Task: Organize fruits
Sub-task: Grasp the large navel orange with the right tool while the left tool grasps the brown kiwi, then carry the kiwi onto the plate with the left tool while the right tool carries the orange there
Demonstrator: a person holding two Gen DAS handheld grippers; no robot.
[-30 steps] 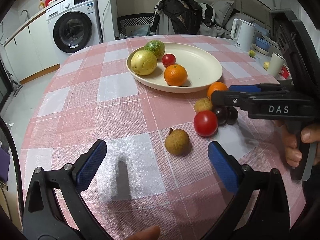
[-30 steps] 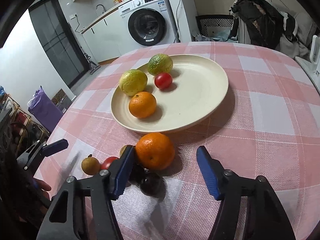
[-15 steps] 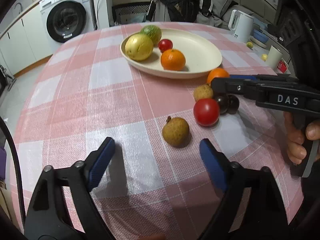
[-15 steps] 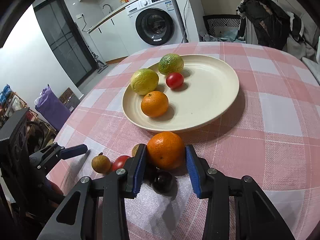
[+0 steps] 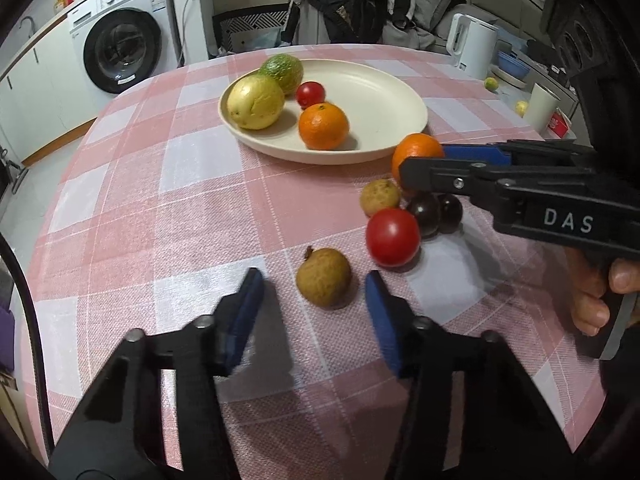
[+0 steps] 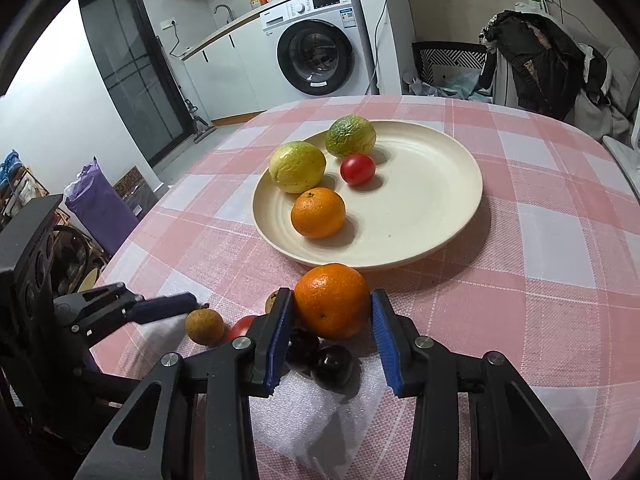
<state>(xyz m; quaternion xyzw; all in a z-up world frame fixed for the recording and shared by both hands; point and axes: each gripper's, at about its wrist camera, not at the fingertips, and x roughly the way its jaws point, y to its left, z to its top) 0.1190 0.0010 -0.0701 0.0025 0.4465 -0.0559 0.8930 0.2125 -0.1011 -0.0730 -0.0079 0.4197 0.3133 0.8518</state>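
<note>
On the checked counter (image 5: 160,184), the left claw (image 5: 314,304) is hanging with its pads wide apart on either side of a brown longan (image 5: 324,277), touching nothing. Moving right, a red tomato (image 5: 393,237), a second longan (image 5: 380,197) and two dark fruits (image 5: 436,209) are sitting bunched together. The right claw (image 6: 331,330) is clamping an orange (image 6: 332,300) just beside the cream plate (image 6: 432,208), which is carrying four fruits.

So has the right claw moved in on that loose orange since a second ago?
Yes. The right claw has advanced toward the plate and narrowed; its pads now sit against both sides of the orange, which rests just short of the plate rim.
</note>
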